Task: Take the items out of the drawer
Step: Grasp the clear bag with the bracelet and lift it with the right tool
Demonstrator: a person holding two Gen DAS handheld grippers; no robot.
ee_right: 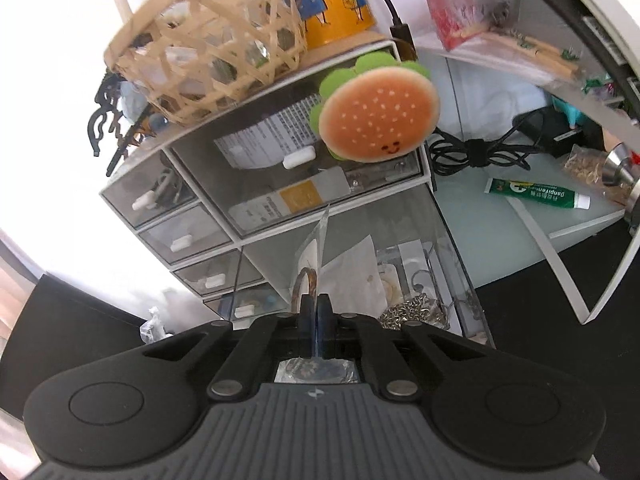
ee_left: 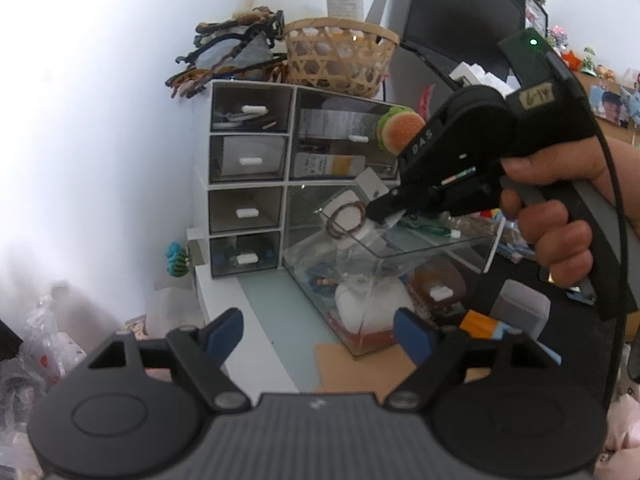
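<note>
Reaching into the pulled-out clear drawer (ee_left: 384,240), right tongs (ee_left: 378,210) have their jaws pressed together on what looks like a thin clear packet (ee_right: 322,236) that stands up edge-on between the pads; a brown ring-shaped item (ee_left: 346,220) sits just beside the tips, can't tell if it's in that packet. A person's hand (ee_left: 552,216) squeezes the trigger grip. Drawer sticks out of the white organiser cabinet (ee_left: 248,184) from its right-hand column, lower half; below it another clear drawer (ee_left: 360,320) is also out, with white and red stuff inside. Drawer contents in the right wrist view: white paper (ee_right: 352,276), a metal chain pile (ee_right: 416,308), small jewellery cards.

Left tongs (ee_left: 318,332) wide apart, nothing between the blue pads, hanging near the cabinet's front edge of the surface (ee_left: 264,312).

Wicker basket (ee_left: 340,56) on the cabinet top, burger-shaped plush (ee_right: 376,116) stuck on the upper right drawer front. Green tube (ee_right: 536,194) lies on the surface right of the cabinet, beside a coiled black cable (ee_right: 476,148).
</note>
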